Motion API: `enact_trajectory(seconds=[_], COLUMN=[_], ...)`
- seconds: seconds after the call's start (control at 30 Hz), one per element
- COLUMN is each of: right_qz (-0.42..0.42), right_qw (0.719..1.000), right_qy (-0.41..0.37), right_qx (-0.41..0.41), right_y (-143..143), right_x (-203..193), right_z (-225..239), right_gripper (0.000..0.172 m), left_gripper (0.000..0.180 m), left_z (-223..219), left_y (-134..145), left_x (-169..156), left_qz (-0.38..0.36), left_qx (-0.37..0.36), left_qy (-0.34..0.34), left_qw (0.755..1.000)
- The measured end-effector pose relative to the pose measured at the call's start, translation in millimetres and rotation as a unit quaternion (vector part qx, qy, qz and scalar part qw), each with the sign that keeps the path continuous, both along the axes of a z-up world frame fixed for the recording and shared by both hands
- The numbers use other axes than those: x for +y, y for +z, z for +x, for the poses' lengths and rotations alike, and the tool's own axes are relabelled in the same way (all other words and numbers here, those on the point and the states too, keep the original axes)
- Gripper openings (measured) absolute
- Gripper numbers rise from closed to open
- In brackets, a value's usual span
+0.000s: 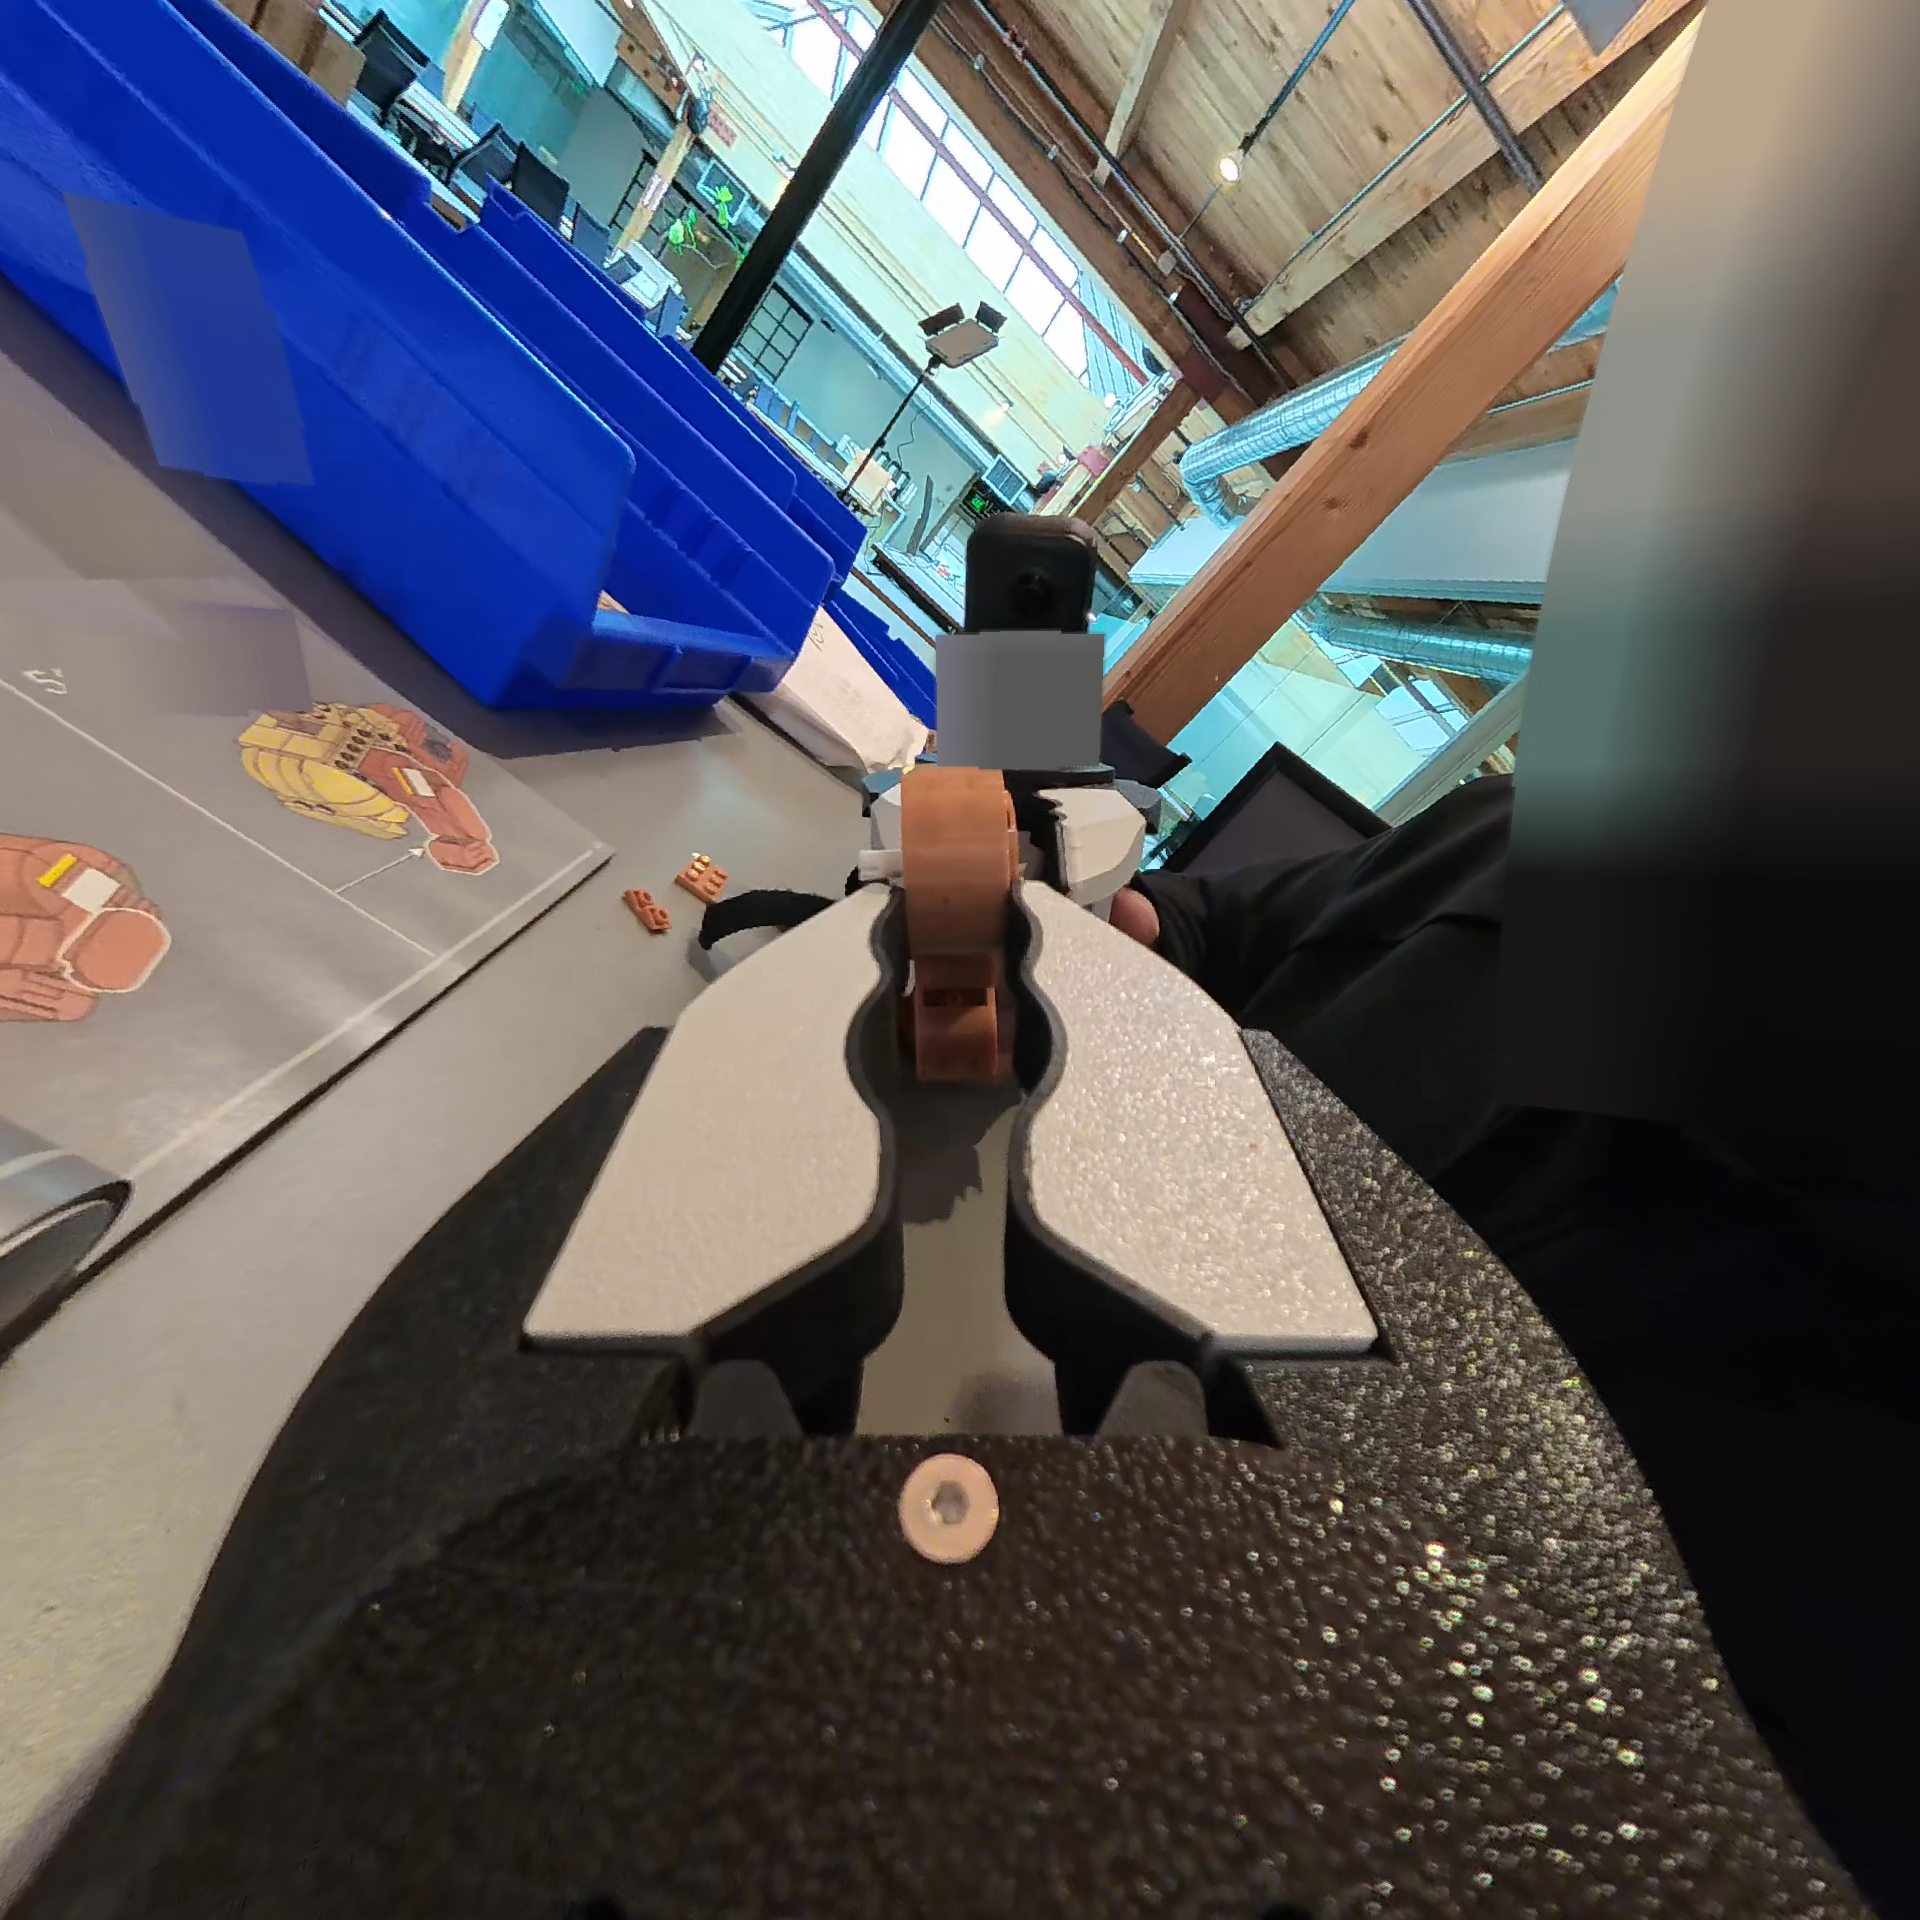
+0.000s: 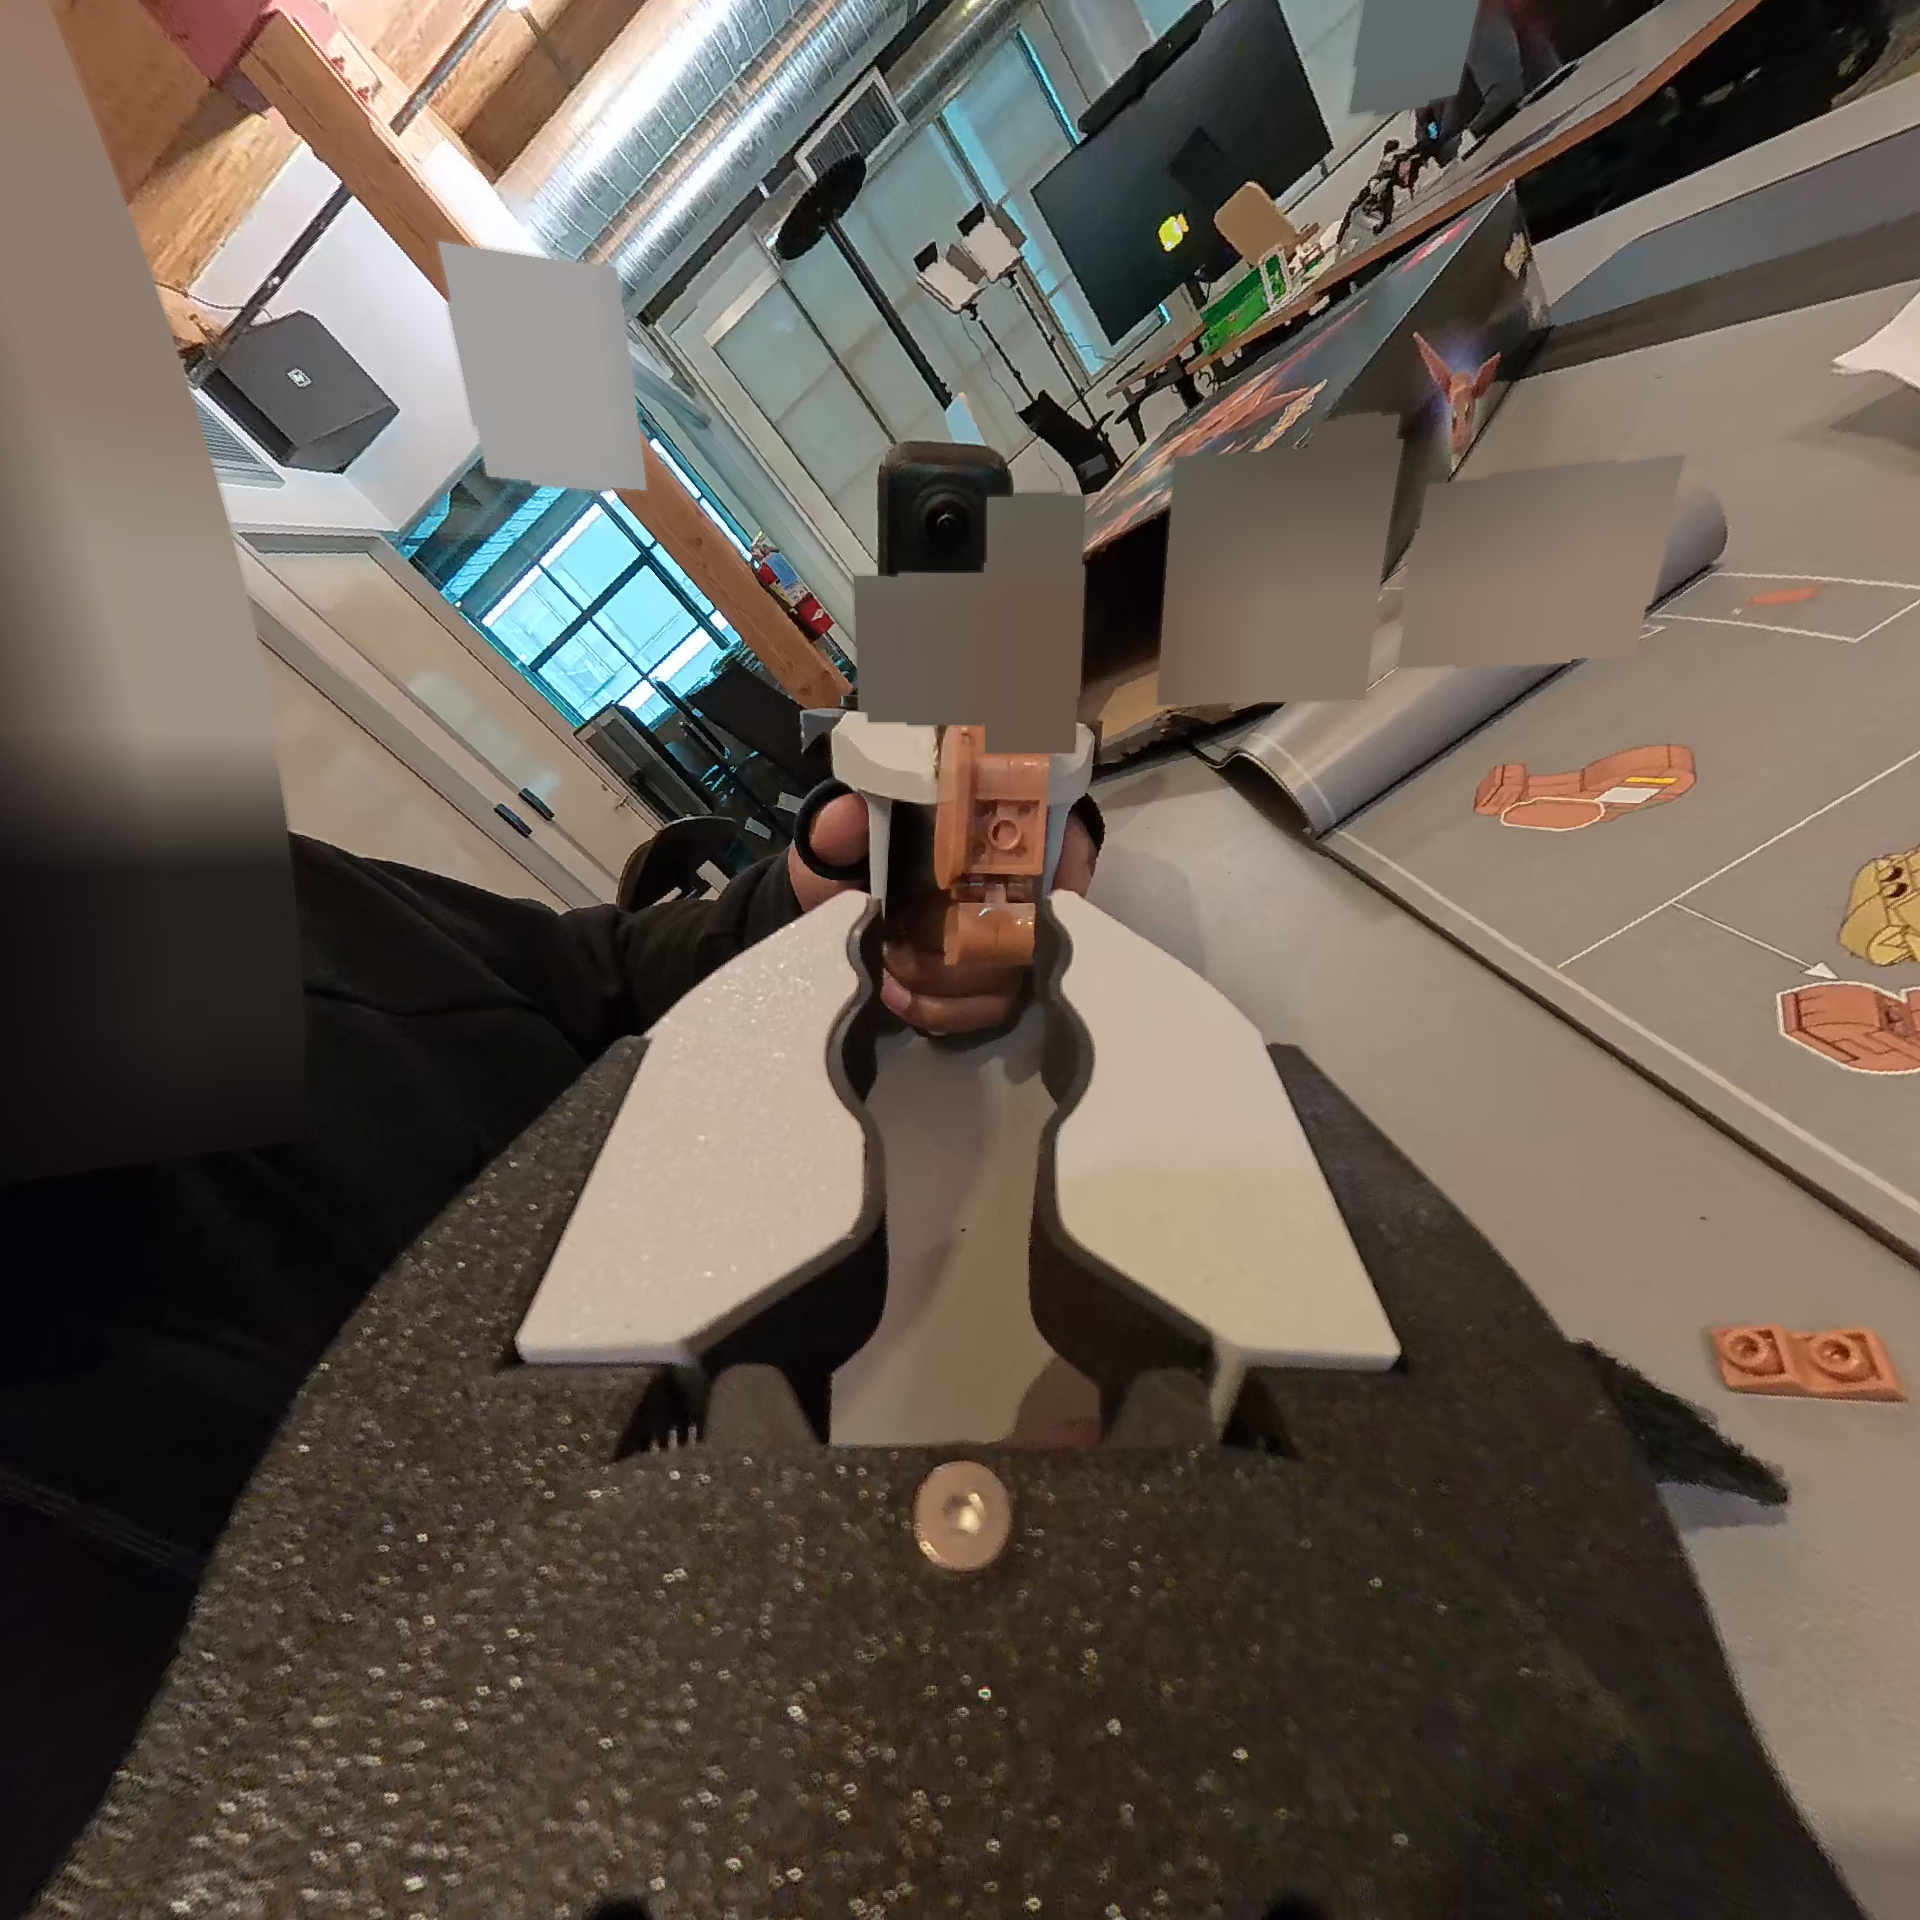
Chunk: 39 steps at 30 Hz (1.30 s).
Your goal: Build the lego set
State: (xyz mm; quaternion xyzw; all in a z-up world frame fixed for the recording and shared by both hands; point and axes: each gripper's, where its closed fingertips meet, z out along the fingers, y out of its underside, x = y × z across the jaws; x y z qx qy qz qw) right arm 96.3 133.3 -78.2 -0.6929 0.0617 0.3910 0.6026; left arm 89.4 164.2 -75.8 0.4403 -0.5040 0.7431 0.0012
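Note:
In the left wrist view my left gripper (image 1: 956,914) is shut on a brown brick assembly (image 1: 956,862), with both pads against its sides. The assembly has a curved top and a small block hanging below it. My right gripper (image 1: 987,831) faces it from beyond. In the right wrist view my right gripper (image 2: 956,925) is open. The rounded lower end of the assembly (image 2: 1003,831) sits between its fingertips, close to the right finger, with a gap on the left. The left gripper (image 2: 971,831) holds the assembly from the far side. Both grippers are above the grey table (image 1: 675,1039).
Blue bins (image 1: 416,416) stand at the back left. An open instruction booklet (image 1: 260,883) lies beside them and also shows in the right wrist view (image 2: 1662,883). Small brown plates (image 1: 701,876) (image 2: 1792,1361) lie loose on the table. A printed box (image 2: 1455,343) stands far right. About 4 cm separates my left fingertips from my right.

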Motion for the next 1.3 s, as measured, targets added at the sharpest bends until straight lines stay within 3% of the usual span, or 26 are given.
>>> enact_trajectory(seconds=[0.9,1.3], right_qz=[-0.01,-0.004], right_qw=[1.0,1.0], right_qy=[-0.002,-0.006], right_qx=[0.023,0.005], right_y=[-2.9,-2.5], right_x=[1.3,0.9], right_z=[4.8,2.5], right_gripper=[0.023,0.023], left_gripper=[0.016,0.016], left_z=[2.9,-9.0], left_y=[-5.4,27.9], left_x=[1.1,6.6], left_qz=[0.012,0.002], left_qx=[0.016,-0.139], left_qy=[0.01,0.021], left_qw=[1.0,0.99])
